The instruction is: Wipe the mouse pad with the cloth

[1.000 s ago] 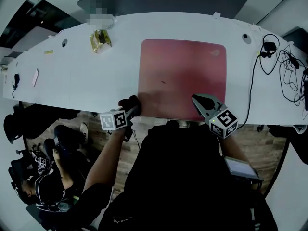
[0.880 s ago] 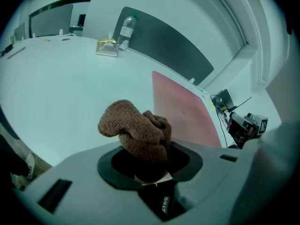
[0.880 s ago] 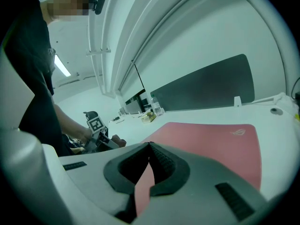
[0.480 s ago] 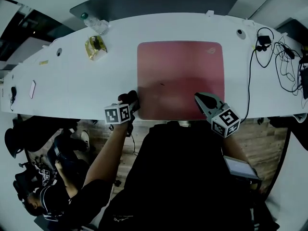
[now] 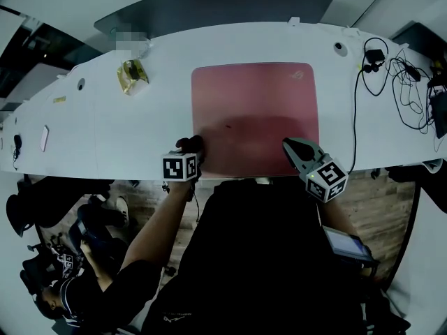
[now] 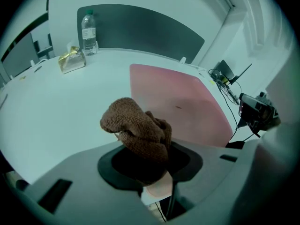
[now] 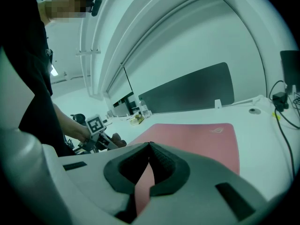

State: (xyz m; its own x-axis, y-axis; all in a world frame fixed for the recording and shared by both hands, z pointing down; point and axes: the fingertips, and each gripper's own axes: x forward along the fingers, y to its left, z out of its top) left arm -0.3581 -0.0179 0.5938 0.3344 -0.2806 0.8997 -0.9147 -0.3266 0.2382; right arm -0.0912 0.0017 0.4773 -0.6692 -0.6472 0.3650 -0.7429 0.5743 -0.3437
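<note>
A long white desk (image 5: 126, 131) curves across the upper half of the head view, with a dark partition (image 5: 216, 2) behind it. A red mouse pad (image 5: 255, 110) lies flat at the centre of the desk, its near edge close to the desk's front rim, and a small dark speck (image 5: 228, 125) shows left of its middle.

The left gripper (image 5: 190, 149) sits at the pad's lower left corner. Its jaws are clamped on a bunched brown cloth (image 6: 136, 130), which sticks out past the tips over the white surface just beside the pad's edge. I cannot tell whether the cloth touches the desk.

The right gripper (image 5: 290, 145) is at the pad's lower right, above its near edge. Its jaws meet at the tips with nothing between them.

In the upper left of the head view a crumpled gold packet (image 5: 131, 74) lies on the desk. The left gripper view shows a clear bottle (image 6: 89, 32) standing just behind the packet. At the upper right of the head view, tangled black cables (image 5: 405, 89) sprawl over the desk, well apart from the pad.
</note>
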